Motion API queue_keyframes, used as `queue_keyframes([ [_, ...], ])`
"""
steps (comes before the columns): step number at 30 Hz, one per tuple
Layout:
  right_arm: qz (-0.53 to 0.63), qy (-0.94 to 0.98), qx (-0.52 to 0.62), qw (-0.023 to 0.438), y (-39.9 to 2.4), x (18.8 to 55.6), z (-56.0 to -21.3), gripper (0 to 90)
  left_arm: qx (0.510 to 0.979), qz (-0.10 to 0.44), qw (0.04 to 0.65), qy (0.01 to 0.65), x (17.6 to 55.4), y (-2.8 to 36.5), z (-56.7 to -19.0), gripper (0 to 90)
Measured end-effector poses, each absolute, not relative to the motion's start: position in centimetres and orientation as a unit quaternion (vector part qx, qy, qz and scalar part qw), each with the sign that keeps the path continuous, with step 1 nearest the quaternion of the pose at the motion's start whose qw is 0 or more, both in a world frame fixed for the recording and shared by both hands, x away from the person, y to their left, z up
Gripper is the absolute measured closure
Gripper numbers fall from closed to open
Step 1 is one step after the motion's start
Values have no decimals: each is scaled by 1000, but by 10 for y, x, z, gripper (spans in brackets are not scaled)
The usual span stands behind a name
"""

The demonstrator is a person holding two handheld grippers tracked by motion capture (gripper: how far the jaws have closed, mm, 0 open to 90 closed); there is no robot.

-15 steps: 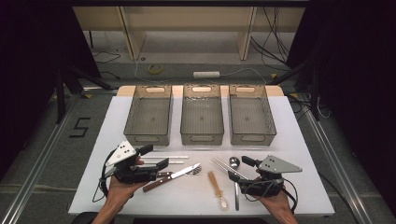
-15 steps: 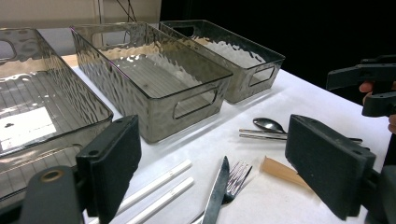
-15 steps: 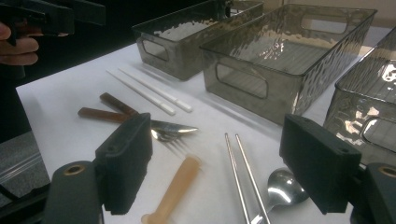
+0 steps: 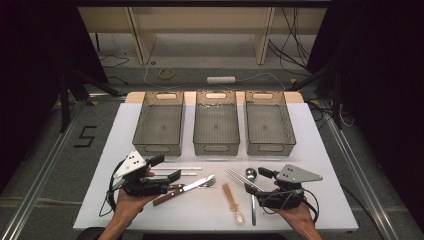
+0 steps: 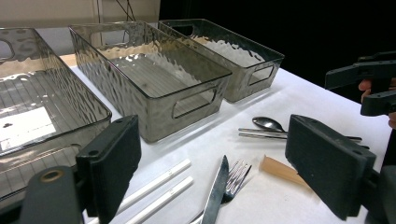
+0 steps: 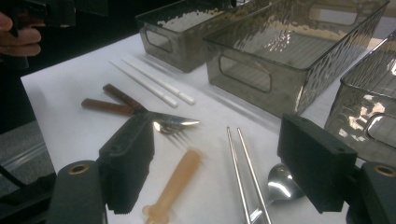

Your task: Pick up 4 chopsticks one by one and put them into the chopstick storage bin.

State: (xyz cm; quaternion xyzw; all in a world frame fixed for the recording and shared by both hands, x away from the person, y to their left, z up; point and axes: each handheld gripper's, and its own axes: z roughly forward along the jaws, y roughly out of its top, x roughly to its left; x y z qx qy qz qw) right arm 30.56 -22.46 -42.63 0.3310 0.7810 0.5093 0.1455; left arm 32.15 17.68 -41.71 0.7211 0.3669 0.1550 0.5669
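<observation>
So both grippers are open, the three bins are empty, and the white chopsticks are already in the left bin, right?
Not quite. The white chopsticks are not in the left bin; they lie on the table just in front of it, as the high view shows. The rest holds: the left gripper and right gripper are open, and all three bins are empty.

three open-topped bins [image 4: 216, 129] stand side by side across the far half of the worktop [image 4: 325, 165], walling off the back, with narrow gaps between them. in front, white chopsticks [image 4: 176, 171], a knife [image 4: 184, 189], a fork [image 4: 206, 184], a tan spoon [image 4: 233, 202], metal chopsticks [image 4: 241, 179] and a steel spoon [image 4: 251, 175] crowd the middle. bare worktop lies at both side edges and along the near edge.
</observation>
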Motion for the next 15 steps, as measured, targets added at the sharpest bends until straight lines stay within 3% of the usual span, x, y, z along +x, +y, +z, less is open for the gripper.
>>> queue_keyframes([
  [7, 458, 822, 315, 125, -226, 316, -418, 299, 724, 157, 563, 365, 322, 176, -417, 176],
  [15, 361, 872, 308, 123, -237, 327, -419, 375, 732, 153, 558, 361, 322, 174, -418, 175],
])
